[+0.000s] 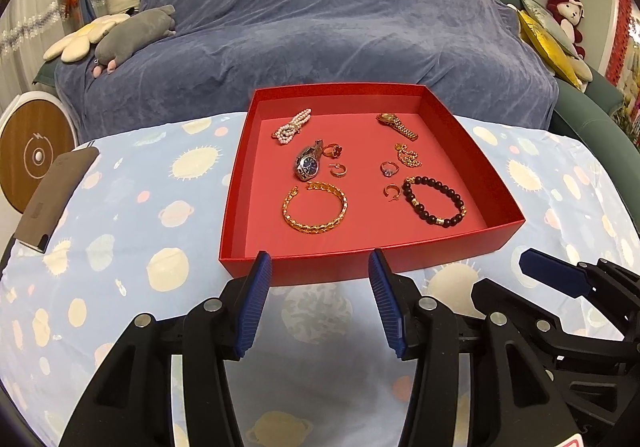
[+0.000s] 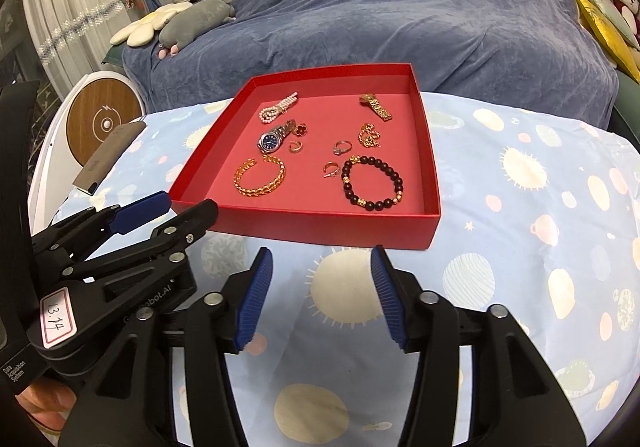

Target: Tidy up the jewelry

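both tools hang just short of the near wall of the red box [image 1: 472,151], the left tool [image 1: 320,299] and the right tool [image 2: 322,297] each with its ribbed blue pads spread about halfway and nothing between them. that reads as a pause outside the box, before any piece is chosen.

the box is shallow stiff card with a matte floor, open on top so every piece can be reached from above. it sits on a tabletop [image 1: 132,215] under a soft pale-blue cloth printed with suns and planets.

inside, the pieces lie apart in loose rows, which leaves room for a pad on either side. a pearl bracelet [image 1: 291,127] and a gold watch [image 1: 397,125] lie at the back. a steel watch [image 1: 309,163], small rings and a fine chain sit mid-box. nearest are a gold link bangle [image 1: 315,211], rigid and open-ended, and a dark bead bracelet [image 1: 434,199], glossy round beads with gold spacers. thin rings lying flat would likely be hardest to pinch.
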`<action>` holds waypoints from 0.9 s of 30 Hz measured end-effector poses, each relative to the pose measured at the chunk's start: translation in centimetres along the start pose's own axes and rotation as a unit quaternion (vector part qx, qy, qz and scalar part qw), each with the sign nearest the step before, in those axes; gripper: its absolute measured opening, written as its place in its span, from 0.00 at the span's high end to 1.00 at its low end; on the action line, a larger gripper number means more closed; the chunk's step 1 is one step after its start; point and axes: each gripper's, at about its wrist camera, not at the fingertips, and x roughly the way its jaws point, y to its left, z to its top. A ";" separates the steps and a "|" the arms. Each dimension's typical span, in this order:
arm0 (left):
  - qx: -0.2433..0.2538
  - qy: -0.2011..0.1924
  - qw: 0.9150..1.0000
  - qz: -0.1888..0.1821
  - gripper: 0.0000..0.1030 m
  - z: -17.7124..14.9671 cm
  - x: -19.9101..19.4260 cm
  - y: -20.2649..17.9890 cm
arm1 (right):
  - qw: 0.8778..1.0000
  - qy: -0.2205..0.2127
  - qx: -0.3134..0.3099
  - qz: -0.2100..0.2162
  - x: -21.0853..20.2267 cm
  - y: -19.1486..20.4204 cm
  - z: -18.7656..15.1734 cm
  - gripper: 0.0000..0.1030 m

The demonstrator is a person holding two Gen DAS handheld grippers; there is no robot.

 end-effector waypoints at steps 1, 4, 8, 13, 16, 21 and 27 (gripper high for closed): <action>-0.001 0.001 1.000 0.001 0.53 -0.1 0.0 0.1 | 1.000 0.001 0.000 0.000 0.0 0.0 0.0 0.48; -0.001 0.000 1.000 0.007 0.49 -0.2 0.0 0.1 | 1.000 -0.002 -0.005 -0.006 -0.1 0.1 -0.2 0.47; -0.007 -0.004 1.000 0.014 0.40 -0.3 -0.3 0.3 | 1.000 -0.011 0.004 -0.017 -0.5 -0.2 -0.1 0.38; -0.009 -0.009 1.000 0.020 0.34 -0.3 -0.7 0.7 | 0.999 -0.020 0.008 -0.027 -0.7 -0.3 -0.3 0.29; -0.010 -0.009 1.000 0.024 0.30 -0.4 -0.7 0.9 | 0.999 -0.020 0.007 -0.028 -0.7 -0.4 -0.3 0.27; -0.014 -0.011 0.999 0.036 0.19 -0.6 -0.9 1.3 | 0.999 -0.023 0.012 -0.037 -0.6 -0.6 -0.6 0.18; -0.008 -0.014 0.999 0.049 0.16 -1.3 -1.0 1.6 | 0.999 -0.023 0.000 -0.044 -0.5 -0.3 -1.1 0.10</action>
